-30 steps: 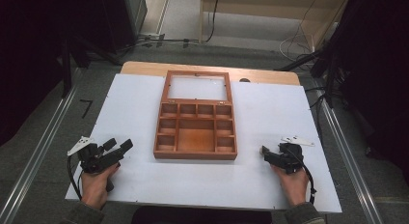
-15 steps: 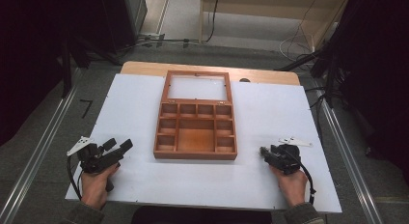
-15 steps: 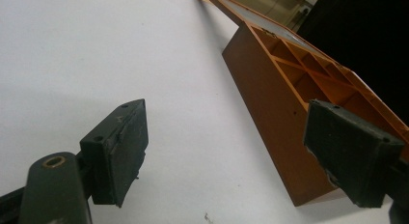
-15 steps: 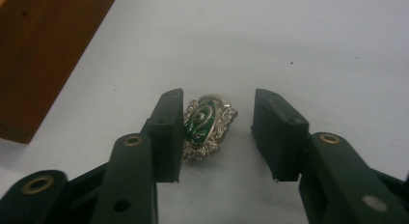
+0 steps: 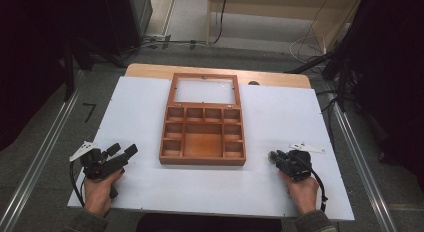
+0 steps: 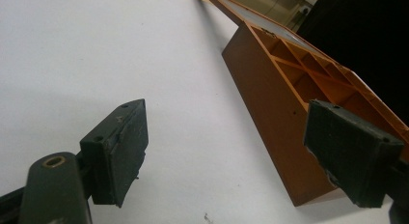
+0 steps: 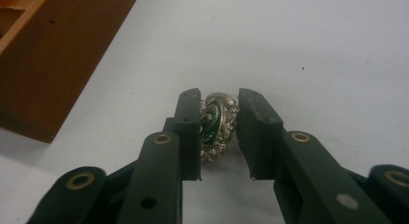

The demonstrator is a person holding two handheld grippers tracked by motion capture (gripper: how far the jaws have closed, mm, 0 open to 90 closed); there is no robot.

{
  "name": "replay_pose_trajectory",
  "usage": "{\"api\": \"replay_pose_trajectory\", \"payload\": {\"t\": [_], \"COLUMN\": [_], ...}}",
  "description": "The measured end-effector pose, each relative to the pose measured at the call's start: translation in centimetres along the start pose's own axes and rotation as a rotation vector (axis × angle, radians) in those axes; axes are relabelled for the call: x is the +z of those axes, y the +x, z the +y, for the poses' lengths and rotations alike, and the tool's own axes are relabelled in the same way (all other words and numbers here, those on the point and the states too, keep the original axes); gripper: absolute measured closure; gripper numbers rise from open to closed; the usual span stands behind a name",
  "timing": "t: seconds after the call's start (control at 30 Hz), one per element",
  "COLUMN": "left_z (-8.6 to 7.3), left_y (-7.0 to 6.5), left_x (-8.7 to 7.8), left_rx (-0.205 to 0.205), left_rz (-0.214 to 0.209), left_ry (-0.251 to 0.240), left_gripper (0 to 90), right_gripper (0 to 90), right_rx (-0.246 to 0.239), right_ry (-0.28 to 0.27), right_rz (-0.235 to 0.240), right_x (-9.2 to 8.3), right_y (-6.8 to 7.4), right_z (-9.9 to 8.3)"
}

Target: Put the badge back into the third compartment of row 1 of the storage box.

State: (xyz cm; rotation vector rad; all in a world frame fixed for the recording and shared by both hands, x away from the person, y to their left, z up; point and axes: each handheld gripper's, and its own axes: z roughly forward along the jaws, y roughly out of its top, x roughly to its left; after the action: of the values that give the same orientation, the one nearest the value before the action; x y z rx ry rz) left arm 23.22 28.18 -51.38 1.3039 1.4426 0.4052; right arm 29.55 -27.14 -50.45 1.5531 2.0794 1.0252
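My right gripper (image 5: 274, 156) rests on the white table right of the wooden box (image 5: 202, 161). In the right gripper view its jaws (image 7: 219, 96) have just been closing, and both pads now press on a small green and silver brooch (image 7: 214, 122) that stands on edge between them. My left gripper (image 5: 125, 151) lies at the table's front left, pointing toward the box. Its jaws (image 6: 231, 122) stand wide open with nothing between them, and the box's front corner (image 6: 270, 103) is just beyond.
The wooden box has several small compartments, all bare, and its glass lid (image 5: 204, 89) lies open flat behind it. White sheet (image 5: 135, 112) covers the table. Cables and dark equipment surround the table on the floor.
The right gripper's jaws have drawn together while both hands stayed where they were. The left gripper and the box look the same.
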Motion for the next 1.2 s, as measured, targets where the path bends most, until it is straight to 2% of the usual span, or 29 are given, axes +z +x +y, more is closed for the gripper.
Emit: {"api": "replay_pose_trajectory", "payload": {"t": [0.1, 0.53, 0.77, 1.2], "left_z": [0.0, 0.0, 0.0, 0.0], "left_y": [0.0, 0.0, 0.1, 0.1], "left_x": [0.0, 0.0, 0.0, 0.0], "left_rx": [0.000, -0.002, -0.005, -0.008], "left_rz": [0.000, -0.002, -0.002, -0.003], "left_ry": [0.002, 0.000, -0.002, -0.001], "left_gripper": [16.3, 16.3, 16.3, 16.3], "right_gripper": [74.3, 79.7, 80.2, 80.4], "right_rx": [-0.018, -0.051, -0.085, -0.094], "right_ry": [-0.018, -0.021, -0.021, -0.048], "right_rz": [0.001, 0.031, 0.033, 0.052], "right_x": [-0.3, -0.4, -0.5, -1.2], "right_y": [0.3, 1.0, 1.6, 2.2], "right_z": [0.1, 0.1, 0.2, 0.7]}}
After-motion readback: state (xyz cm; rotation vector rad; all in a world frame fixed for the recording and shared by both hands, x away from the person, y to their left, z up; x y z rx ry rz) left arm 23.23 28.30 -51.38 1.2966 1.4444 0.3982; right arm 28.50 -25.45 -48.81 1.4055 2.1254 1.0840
